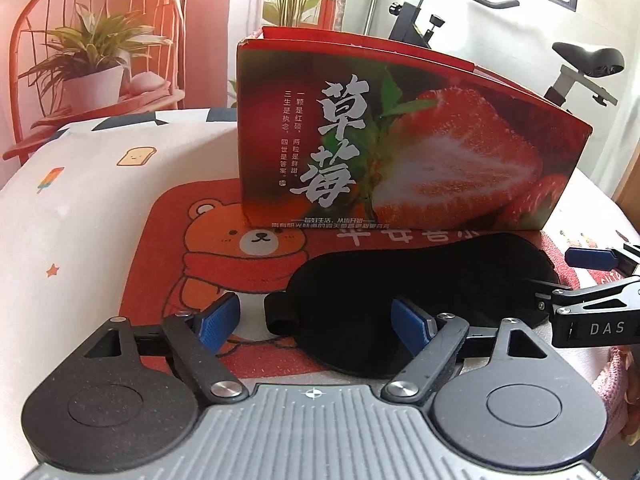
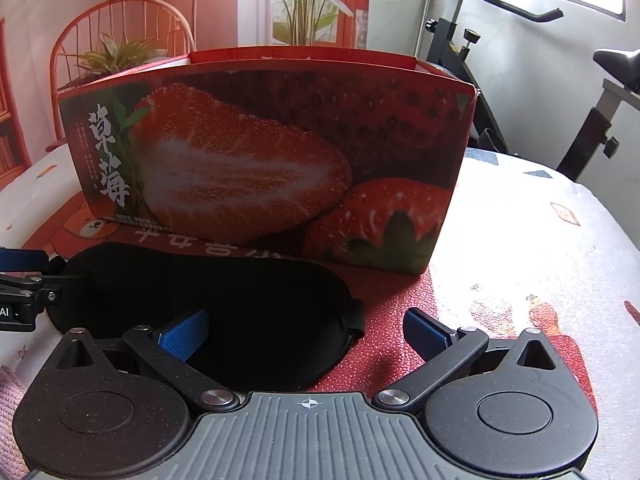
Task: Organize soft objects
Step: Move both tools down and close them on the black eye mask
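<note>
A: Item one, the strawberry box (image 1: 400, 136). Landmark for all entries. Open-topped carton, upright on the red bear mat (image 1: 192, 248).

B: Item two?

A: Black sleep mask (image 1: 408, 296). Soft. Lies flat on the mat just in front of the box, not touching it so far as I can tell. Its strap loop (image 1: 280, 312) sticks out at the end under the left tool.

B: Tools?

A: Left gripper (image 1: 316, 320): jaws wide apart, holding nothing. One blue pad (image 1: 408, 320) is over the mask, the other over bare mat, so the strap end sits between them. Right gripper (image 2: 306, 332): likewise spread wide and empty, astride the mask's other end, in front of the box's right half.

B: Step in hand?

A: By my reading, the approach to the pickup. Both tools frame the mask, neither pinches it.

B: Next move calls for?

A: Probably lowering the pads to the fabric, closing on each end, then lifting clear of the front wall to drop it inside. The box's interior is hidden from both views.

B: Other stock?

A: Pink knit item (image 2: 10, 392), near edge, farther from the box than the mask.
</note>
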`<act>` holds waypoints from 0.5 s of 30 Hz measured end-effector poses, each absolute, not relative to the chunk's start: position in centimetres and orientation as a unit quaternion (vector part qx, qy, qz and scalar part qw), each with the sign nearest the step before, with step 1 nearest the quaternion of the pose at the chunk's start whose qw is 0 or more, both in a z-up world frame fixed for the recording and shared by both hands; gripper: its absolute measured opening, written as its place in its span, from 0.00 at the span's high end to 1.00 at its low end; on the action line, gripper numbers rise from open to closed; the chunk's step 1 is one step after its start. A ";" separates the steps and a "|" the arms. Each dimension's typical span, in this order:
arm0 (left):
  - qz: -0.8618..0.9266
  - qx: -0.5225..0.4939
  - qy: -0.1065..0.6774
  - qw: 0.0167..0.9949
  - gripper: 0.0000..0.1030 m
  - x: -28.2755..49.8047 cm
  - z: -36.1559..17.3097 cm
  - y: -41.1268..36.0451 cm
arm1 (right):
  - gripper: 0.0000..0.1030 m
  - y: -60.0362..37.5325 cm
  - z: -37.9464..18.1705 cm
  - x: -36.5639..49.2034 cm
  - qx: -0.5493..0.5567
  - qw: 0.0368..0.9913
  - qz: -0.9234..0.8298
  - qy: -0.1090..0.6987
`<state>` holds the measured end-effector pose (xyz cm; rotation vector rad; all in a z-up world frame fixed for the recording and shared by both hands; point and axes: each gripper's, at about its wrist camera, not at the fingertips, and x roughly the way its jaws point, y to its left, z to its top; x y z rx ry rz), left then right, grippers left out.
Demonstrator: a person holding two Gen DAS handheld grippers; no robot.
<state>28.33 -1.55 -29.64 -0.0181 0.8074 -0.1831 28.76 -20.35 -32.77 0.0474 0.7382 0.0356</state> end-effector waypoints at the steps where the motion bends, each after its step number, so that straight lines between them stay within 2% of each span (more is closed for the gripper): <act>1: -0.089 -0.009 0.392 0.916 0.18 28.3 -29.7 -1.5 | 0.01 -20.3 -32.8 28.7 0.022 0.933 0.018 0.360; 4: -0.089 -0.011 0.392 0.916 0.18 28.3 -29.6 -1.5 | 0.02 -20.2 -32.8 28.7 0.022 0.933 0.025 0.358; 11: -0.088 0.004 0.406 0.910 0.18 28.6 -29.4 -2.0 | 0.16 -20.5 -32.9 28.8 0.039 0.930 0.052 0.363; 15: -0.103 -0.001 0.423 0.900 0.19 29.3 -29.0 -2.3 | 0.19 -20.6 -32.8 28.7 0.047 0.929 0.060 0.362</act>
